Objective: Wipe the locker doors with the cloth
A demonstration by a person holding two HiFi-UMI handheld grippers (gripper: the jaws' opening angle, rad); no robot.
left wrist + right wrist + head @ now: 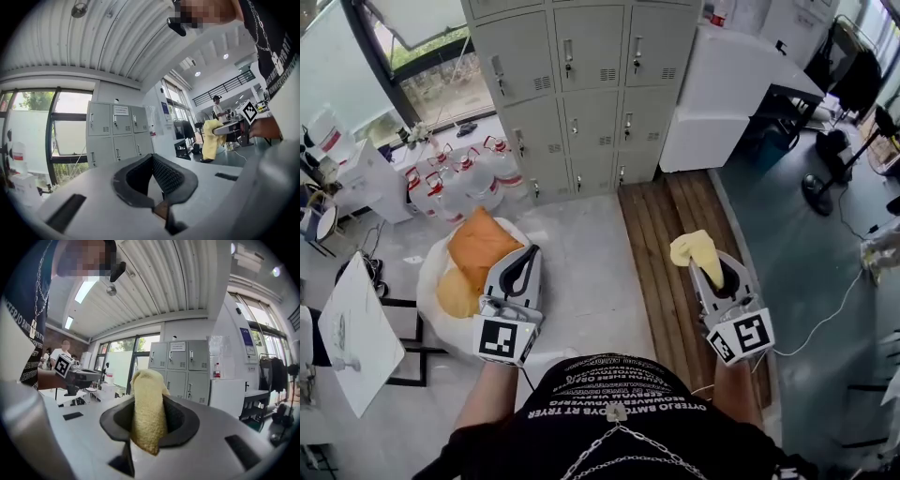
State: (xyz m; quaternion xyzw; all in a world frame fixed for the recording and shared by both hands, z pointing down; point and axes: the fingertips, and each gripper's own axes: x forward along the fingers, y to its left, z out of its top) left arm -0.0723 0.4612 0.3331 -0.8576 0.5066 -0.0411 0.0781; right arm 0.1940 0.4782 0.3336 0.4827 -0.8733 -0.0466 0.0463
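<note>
On my left side, the left gripper (523,267) hangs over an orange bag (478,246). In the left gripper view its jaws are pressed together with nothing between them (152,161). I judge it has no job in the wiping itself, so I would hold it low and off to the side, clear of the water jugs (469,173) standing by the window.

Straight ahead are the lockers (581,94), well apart from both grippers, so no door has been touched yet. The first thing the step calls for is closing that gap squarely, so that the cloth meets a door flat and not at a glancing angle.

On the right, the right gripper (705,270) pinches the yellow cloth (696,247). In its own view the cloth (146,390) stands up between the jaws in a narrow fold and droops a little past their tips. That free end is what should touch the metal, so I would lead with it, press lightly and sweep across each door. The small door handles could snag the fabric. I would also stay clear of the white cabinet (727,103) just beside the lockers on the right.
</note>
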